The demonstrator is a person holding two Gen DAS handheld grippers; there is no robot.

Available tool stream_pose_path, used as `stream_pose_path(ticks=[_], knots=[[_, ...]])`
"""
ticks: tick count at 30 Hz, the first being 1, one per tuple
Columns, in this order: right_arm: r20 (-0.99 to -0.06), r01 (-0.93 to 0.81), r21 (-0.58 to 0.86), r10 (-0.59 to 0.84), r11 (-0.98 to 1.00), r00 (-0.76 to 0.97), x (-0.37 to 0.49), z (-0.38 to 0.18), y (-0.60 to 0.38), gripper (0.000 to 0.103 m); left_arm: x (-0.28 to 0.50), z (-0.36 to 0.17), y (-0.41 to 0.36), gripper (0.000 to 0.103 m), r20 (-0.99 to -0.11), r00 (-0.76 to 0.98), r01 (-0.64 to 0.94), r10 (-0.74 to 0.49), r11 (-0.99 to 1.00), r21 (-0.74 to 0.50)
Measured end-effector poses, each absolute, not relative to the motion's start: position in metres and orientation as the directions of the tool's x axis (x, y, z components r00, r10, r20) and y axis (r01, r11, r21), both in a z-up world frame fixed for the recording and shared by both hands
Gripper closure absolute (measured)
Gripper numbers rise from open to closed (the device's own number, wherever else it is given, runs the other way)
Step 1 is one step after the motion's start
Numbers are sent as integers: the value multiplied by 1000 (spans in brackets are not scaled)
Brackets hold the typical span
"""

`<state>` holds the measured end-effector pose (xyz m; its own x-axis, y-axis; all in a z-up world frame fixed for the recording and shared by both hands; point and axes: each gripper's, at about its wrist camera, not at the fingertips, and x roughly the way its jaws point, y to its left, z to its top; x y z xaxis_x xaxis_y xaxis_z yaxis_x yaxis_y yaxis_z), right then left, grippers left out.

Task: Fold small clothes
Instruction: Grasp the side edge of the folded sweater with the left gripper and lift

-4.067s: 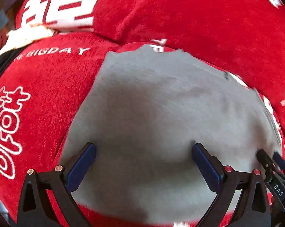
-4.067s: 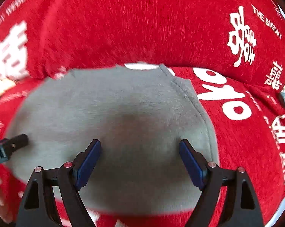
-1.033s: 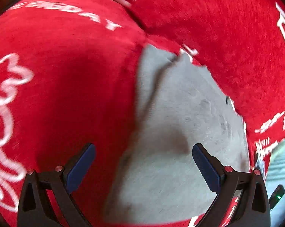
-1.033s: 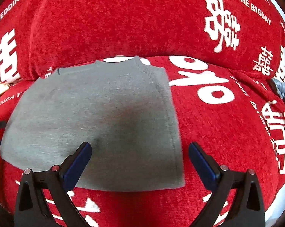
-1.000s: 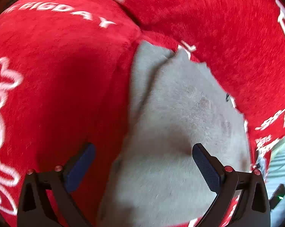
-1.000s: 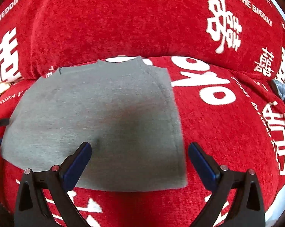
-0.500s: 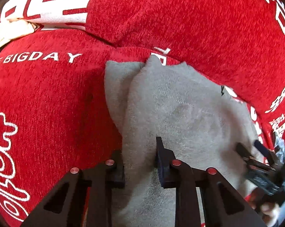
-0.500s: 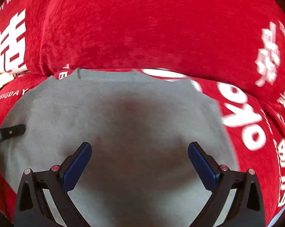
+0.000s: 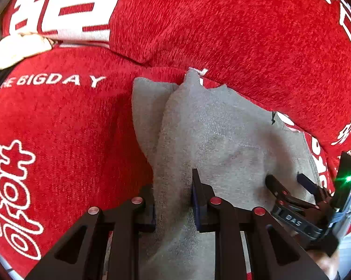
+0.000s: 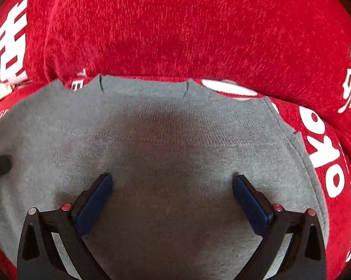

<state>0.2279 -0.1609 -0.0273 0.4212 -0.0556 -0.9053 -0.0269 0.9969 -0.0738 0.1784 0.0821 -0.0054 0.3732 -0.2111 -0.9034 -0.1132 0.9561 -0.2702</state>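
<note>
Left wrist view: my left gripper [image 9: 173, 200] has its jaws pinched on the grey garment's [image 9: 222, 140] raised left edge; my right gripper [image 10: 172, 198], jaws wide and empty, hovers over the garment's middle on the red sofa [image 9: 70, 128].

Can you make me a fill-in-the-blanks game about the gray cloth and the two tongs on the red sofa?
1. The left tongs are pinching a fold of the ____ cloth.
2. The right tongs are wide ____ over the cloth and pinch nothing.
3. The cloth lies on a sofa cover colored ____ with white writing.
4. The English words on the cover near the cloth end in "BIG____".

Missing words: gray; open; red; DAY
</note>
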Motion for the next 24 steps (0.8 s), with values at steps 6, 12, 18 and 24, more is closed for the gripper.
stream_pose_path(ticks=[6, 12, 18, 24], knots=[[-905, -60, -87, -54, 994, 422, 221, -28, -162, 0, 182, -7, 70, 81, -939, 326, -152, -106, 975, -162], [-916, -25, 48, 54, 999, 397, 205, 8, -190, 0, 169, 34, 35, 81, -926, 373, -95, -66, 990, -109], [-881, 102, 25, -26, 995, 473, 152, 25, -285, 0, 167, 58, -31, 83, -933, 360, -64, 1, 998, -24], [-871, 281, 55, -92, 958, 483, 110, 22, -397, 0, 170, 89, -127, 92, -935, 354, -21, -1, 1000, -9]])
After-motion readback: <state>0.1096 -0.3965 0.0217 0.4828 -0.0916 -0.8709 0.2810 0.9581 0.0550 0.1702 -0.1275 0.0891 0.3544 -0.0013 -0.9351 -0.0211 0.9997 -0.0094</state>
